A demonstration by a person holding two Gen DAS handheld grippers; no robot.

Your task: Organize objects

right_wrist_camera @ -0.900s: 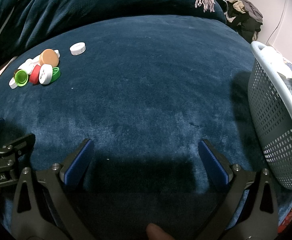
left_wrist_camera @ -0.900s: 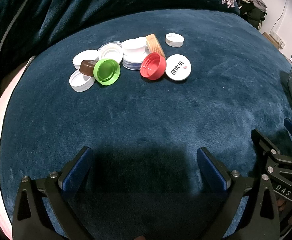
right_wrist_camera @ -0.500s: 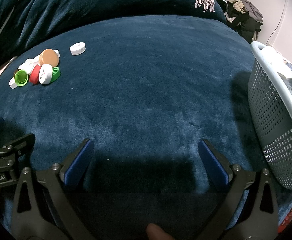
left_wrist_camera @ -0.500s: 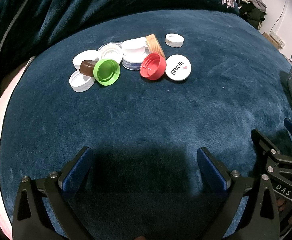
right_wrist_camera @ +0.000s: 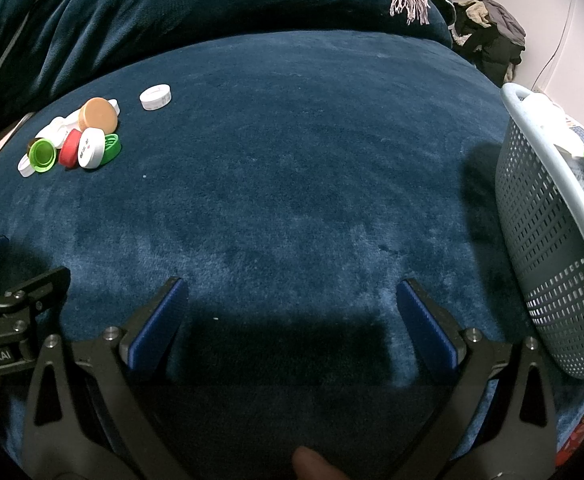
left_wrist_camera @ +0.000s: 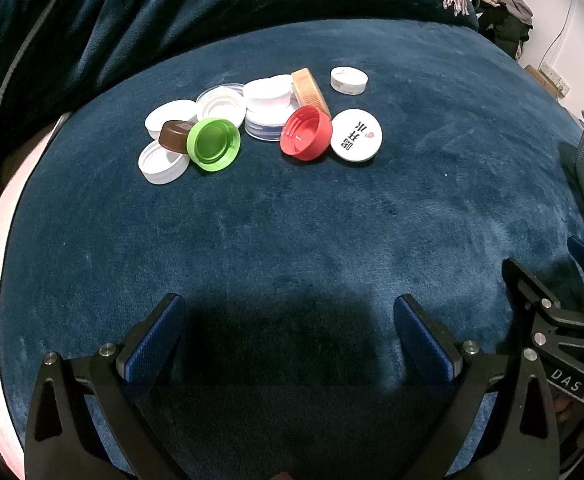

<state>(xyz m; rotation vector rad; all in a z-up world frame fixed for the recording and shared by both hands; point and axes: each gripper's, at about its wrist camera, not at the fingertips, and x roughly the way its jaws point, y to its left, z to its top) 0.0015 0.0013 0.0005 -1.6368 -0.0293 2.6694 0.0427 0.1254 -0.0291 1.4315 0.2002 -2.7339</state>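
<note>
Lying in a loose heap on a dark blue plush blanket (left_wrist_camera: 292, 216), a pile of bottle caps (left_wrist_camera: 251, 120) sits at the far left of the cloth-covered surface. A green cap (left_wrist_camera: 213, 144) rests open side up against a brown cap (left_wrist_camera: 175, 135), while a red cap (left_wrist_camera: 306, 133) leans tilted beside a white lid with printed characters (left_wrist_camera: 356, 135). A tan cap (left_wrist_camera: 310, 89) stands on edge behind them, and one white cap (left_wrist_camera: 349, 79) lies apart on the far side (just beyond the heap). Nearer the viewer, the left tongs (left_wrist_camera: 289, 336) hang released above bare blanket, blue pads spread wide with nothing between them. The right tongs (right_wrist_camera: 292, 316) are likewise released and empty, well apart from the caps. A grey perforated basket (right_wrist_camera: 548, 248) stands at the right edge of the blanket, with packaged items showing over its rim. Dark clothing (right_wrist_camera: 492, 32) is heaped in the far right corner by a white wall.
</note>
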